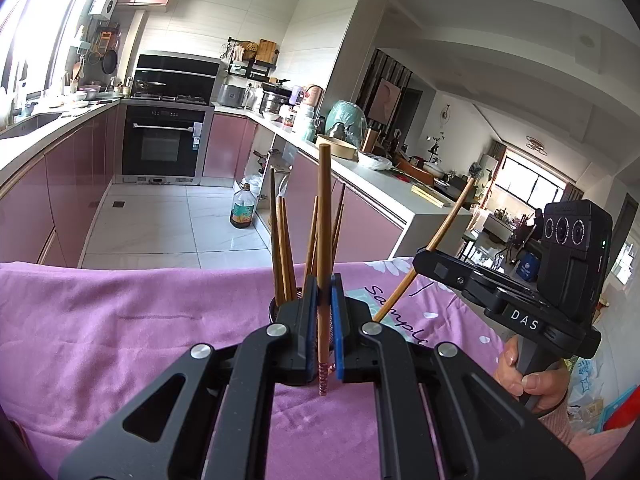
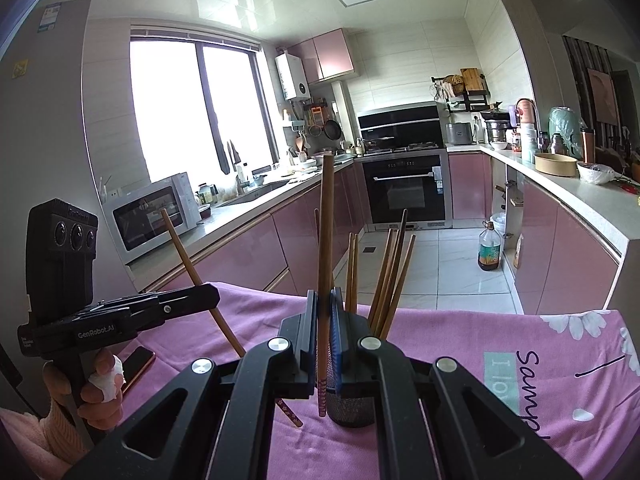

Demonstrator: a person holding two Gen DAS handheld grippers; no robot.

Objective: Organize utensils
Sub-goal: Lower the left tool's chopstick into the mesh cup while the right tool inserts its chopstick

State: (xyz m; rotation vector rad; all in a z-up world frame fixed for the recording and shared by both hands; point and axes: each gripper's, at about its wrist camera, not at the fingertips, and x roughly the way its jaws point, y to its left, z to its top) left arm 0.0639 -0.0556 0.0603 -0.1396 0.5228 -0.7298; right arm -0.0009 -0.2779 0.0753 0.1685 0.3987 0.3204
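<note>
My left gripper (image 1: 323, 292) is shut on one brown chopstick (image 1: 325, 220) that stands upright, its patterned tip just above the pink cloth. Right behind it a dark mesh holder (image 1: 275, 309) carries several chopsticks (image 1: 280, 240). At the right, my right gripper (image 1: 418, 265) is shut on a second, slanted chopstick (image 1: 444, 228). In the right wrist view that gripper (image 2: 323, 300) clamps its chopstick (image 2: 326, 240) upright beside the mesh holder (image 2: 352, 412) and its several chopsticks (image 2: 390, 276). The left gripper (image 2: 212, 296) shows at the left with its chopstick (image 2: 188, 256) tilted.
A pink tablecloth (image 1: 120, 320) covers the table. A phone (image 2: 136, 364) lies on it near the person's left hand (image 2: 100, 392). Beyond the table's far edge are a tiled floor, an oil bottle (image 1: 243, 210) and pink kitchen cabinets (image 1: 76, 184).
</note>
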